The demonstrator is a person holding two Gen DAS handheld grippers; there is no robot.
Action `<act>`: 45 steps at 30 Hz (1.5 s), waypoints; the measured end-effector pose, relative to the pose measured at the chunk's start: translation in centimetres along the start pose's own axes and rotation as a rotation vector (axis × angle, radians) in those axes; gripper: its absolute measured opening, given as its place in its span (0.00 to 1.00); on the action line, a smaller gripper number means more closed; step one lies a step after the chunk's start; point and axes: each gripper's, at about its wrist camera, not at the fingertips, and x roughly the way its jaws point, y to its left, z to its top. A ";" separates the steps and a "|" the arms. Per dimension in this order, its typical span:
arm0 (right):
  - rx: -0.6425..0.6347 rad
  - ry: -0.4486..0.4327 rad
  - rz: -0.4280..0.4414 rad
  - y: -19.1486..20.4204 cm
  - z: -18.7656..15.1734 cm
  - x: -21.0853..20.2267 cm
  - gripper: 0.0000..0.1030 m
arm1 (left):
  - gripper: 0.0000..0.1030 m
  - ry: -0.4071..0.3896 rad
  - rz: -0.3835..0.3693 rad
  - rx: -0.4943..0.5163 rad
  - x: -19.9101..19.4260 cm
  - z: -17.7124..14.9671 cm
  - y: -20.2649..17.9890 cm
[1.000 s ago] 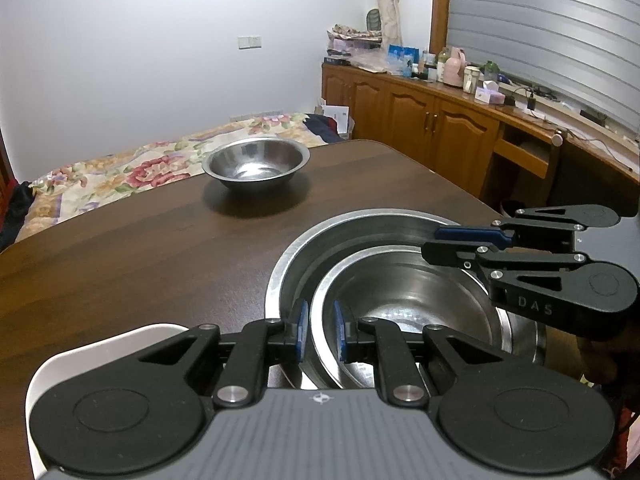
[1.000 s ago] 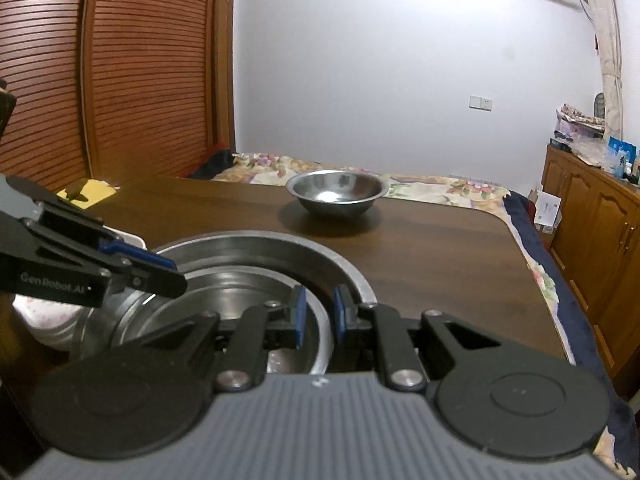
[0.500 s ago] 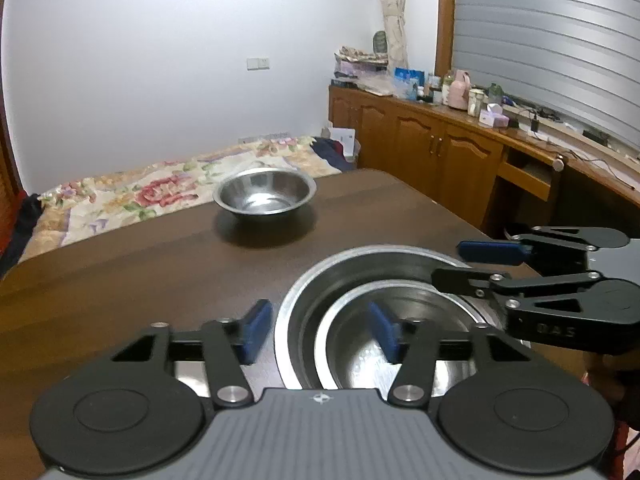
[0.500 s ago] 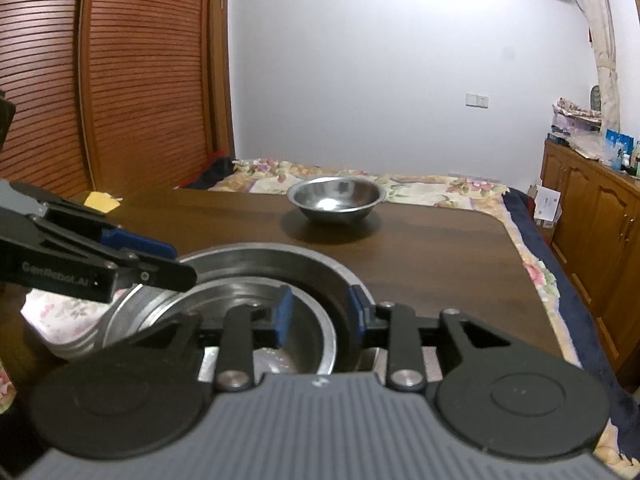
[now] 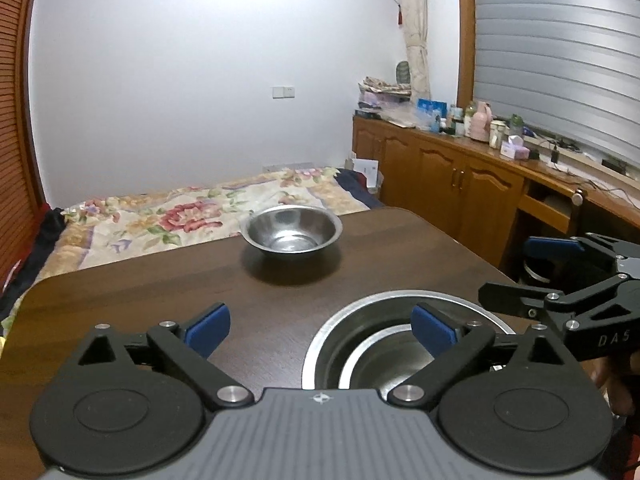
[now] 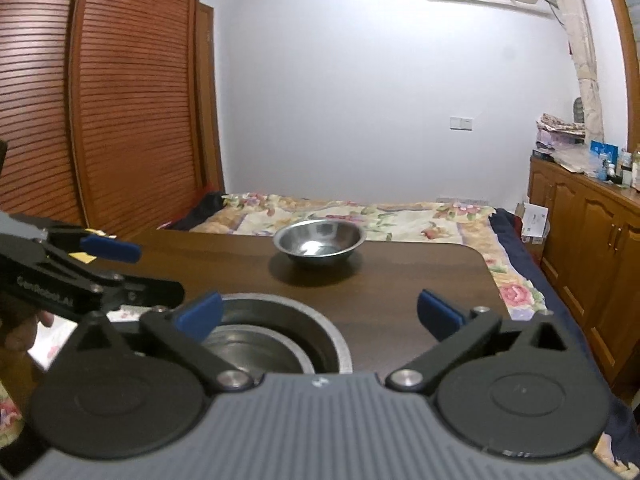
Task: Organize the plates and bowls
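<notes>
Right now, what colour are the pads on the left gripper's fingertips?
Blue pads on black fingers, clearest in the left wrist view.

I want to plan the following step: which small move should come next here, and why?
Probably reach the right gripper forward to the lone steel bowl at the table's far side. Both grippers' jaws are opening with nothing gripped, and the nested bowls already sit stacked.

home bedroom, floral bed (image 5: 192,216), wooden cabinets (image 5: 448,176)

Even indoor light, soft shadow under small bowl (image 5: 292,232), fisheye-bent edges, dark corners, right view slightly blurred
</notes>
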 end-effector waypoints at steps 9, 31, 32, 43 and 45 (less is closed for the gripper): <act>-0.050 0.002 -0.002 -1.0 1.7 1.2 1.00 | 0.98 0.009 -0.006 0.016 1.4 1.5 1.1; -0.026 0.078 0.133 -6.6 6.2 13.2 0.98 | 0.92 0.041 0.060 -0.076 11.5 8.2 5.6; -0.014 0.082 0.139 -6.8 6.1 13.8 0.95 | 0.89 0.046 0.065 -0.080 12.0 8.1 5.7; 0.060 0.141 0.171 -6.4 3.9 19.1 0.73 | 0.72 0.124 0.080 -0.100 17.1 7.0 7.0; 0.059 0.149 0.173 -6.3 3.8 19.4 0.71 | 0.71 0.131 0.078 -0.107 17.5 6.9 7.2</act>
